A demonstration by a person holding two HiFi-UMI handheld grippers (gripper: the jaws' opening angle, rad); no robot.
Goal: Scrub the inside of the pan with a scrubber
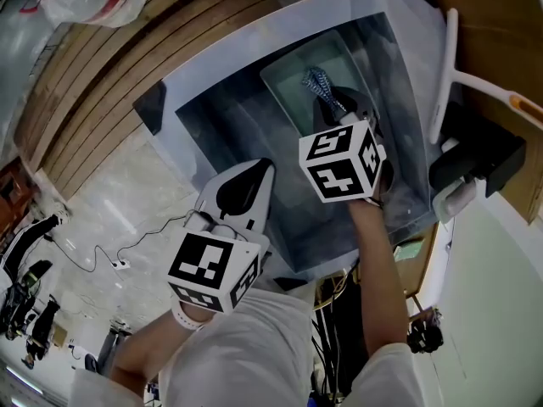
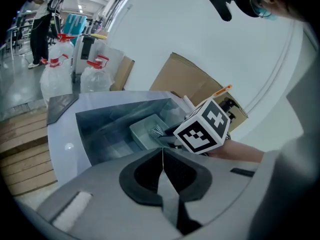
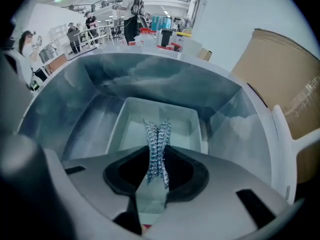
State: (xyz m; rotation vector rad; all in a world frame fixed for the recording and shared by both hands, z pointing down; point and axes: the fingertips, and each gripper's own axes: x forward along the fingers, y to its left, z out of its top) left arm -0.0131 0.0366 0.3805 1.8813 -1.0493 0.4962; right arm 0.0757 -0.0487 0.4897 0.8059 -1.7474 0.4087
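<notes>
Steep steel walls of the sink [image 1: 221, 121] box in the rectangular pan [image 1: 284, 87], with bare sink floor beside it. The right gripper [image 3: 156, 159] is clenched on the wiry metal scrubber [image 3: 156, 139], which points down over the pan's inside. The left gripper [image 2: 162, 166], its jaws pressed together on nothing, hangs by the sink's near edge.

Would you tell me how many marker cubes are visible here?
2. One cube rides the left gripper at the sink's rim; the other rides the right gripper above the pan.
</notes>
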